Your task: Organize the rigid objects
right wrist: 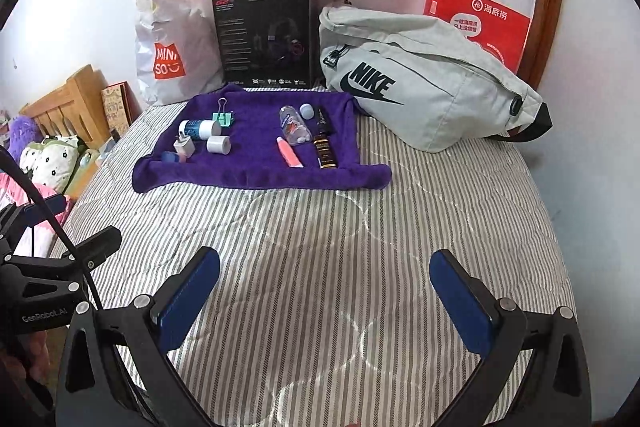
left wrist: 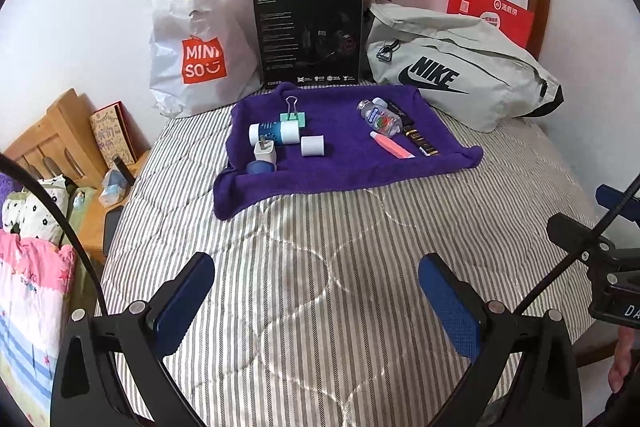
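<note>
Left hand-held gripper [left wrist: 316,291] and right hand-held gripper [right wrist: 324,287]: jaws apart, empty, above the striped bed [right wrist: 320,227]. Small rigid items, including a binder clip [left wrist: 295,115] and a white cylinder [left wrist: 312,145], lie on the purple towel [left wrist: 340,171].

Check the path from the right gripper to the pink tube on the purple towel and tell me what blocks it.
Nothing visible does. The right gripper hangs open over bare striped quilt, and only quilt and towel edge lie before the pink tube. The clear bottle sits just beyond it.
</note>
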